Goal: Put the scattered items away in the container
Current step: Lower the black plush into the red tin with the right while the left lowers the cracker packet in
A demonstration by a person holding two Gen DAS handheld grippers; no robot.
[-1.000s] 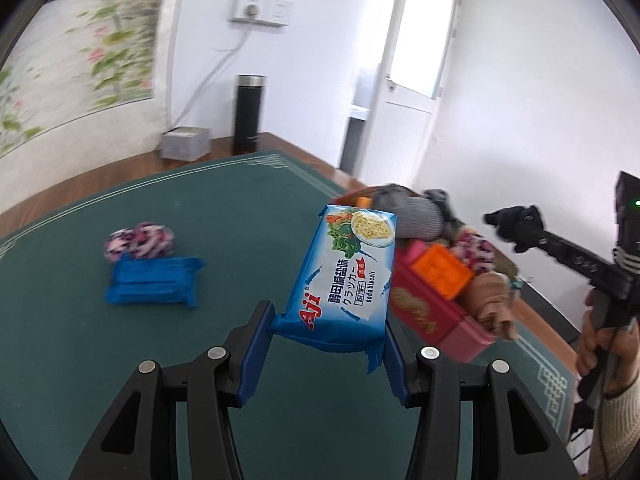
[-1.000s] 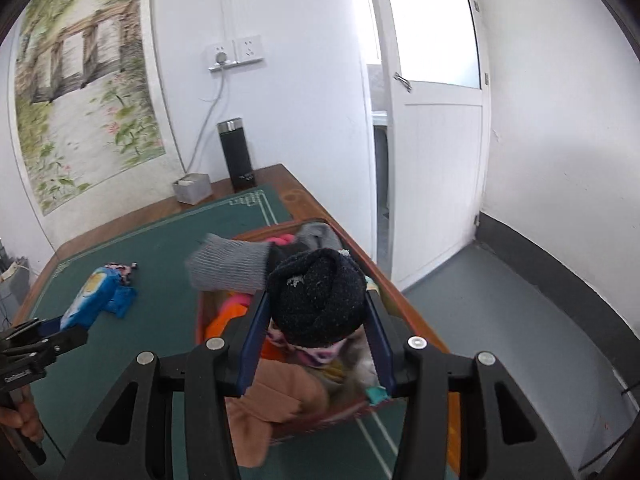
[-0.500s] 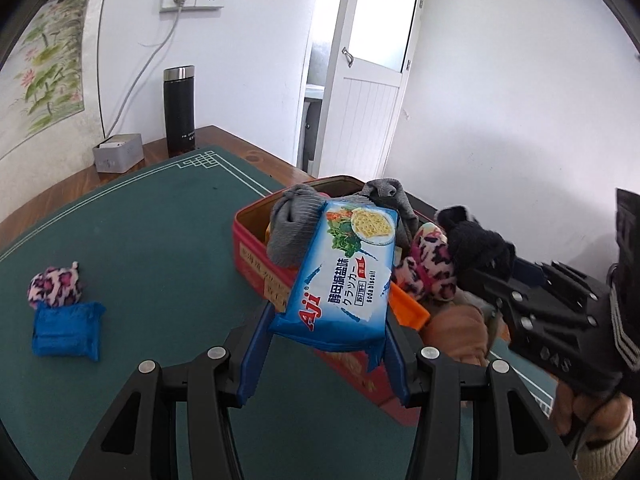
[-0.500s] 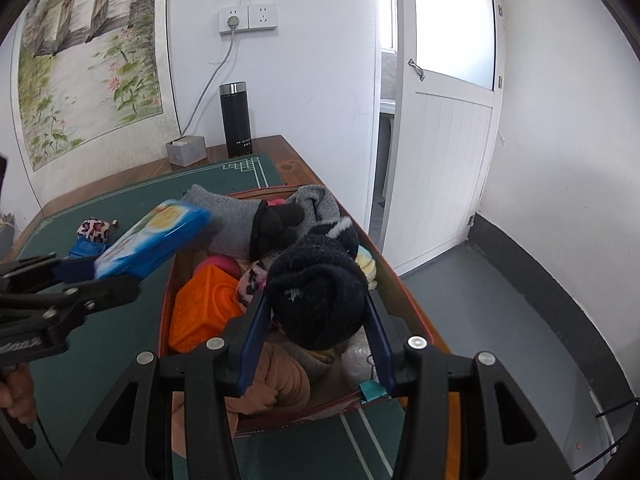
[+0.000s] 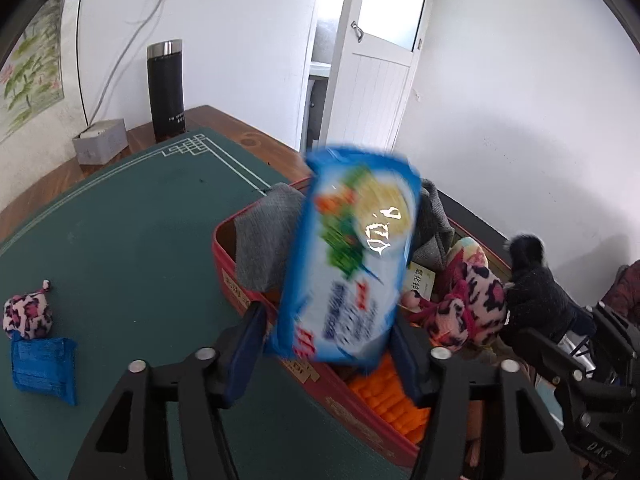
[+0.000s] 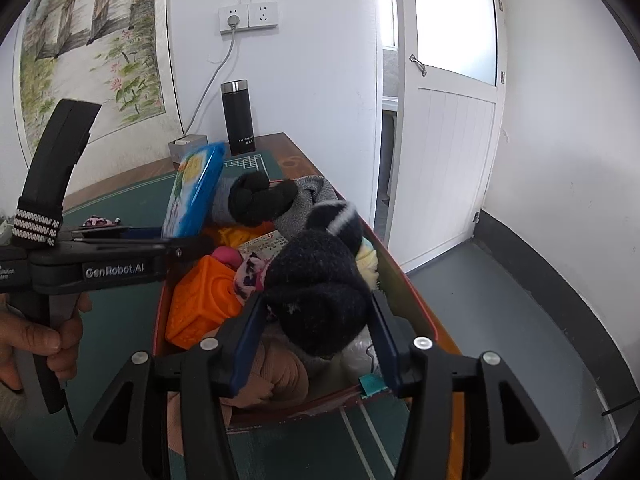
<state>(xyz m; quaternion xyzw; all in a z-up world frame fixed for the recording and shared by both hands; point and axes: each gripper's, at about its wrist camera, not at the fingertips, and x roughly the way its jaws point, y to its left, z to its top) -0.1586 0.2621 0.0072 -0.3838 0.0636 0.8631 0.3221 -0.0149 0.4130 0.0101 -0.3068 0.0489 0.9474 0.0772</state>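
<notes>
My left gripper (image 5: 330, 320) hovers over the near rim of the red box (image 5: 224, 264), and its jaws are opening. The blue cracker packet (image 5: 352, 256) stands blurred between the pads, a small gap on each side. In the right wrist view the packet (image 6: 192, 196) tilts over the box's far left corner. My right gripper (image 6: 316, 304) is low over the box's (image 6: 404, 280) near end, jaws opening. A black sock ball (image 6: 316, 300) sits between its pads on the pile, no longer squeezed. A leopard-print sock ball (image 5: 28, 316) and a blue pack (image 5: 44, 368) lie on the mat at left.
The box is heaped with grey socks (image 5: 264, 248), an orange block (image 6: 200, 304), a pink leopard sock (image 5: 464, 308) and a tan cloth (image 6: 276, 380). A black flask (image 5: 166, 88) and a small grey box (image 5: 102, 146) stand at the table's far edge. A hand (image 6: 36, 336) grips the left tool.
The left gripper carried the packet rightward over the box; its jaws widened and the packet now blurs, loose between them. The right gripper's jaws widened around the black sock ball.
</notes>
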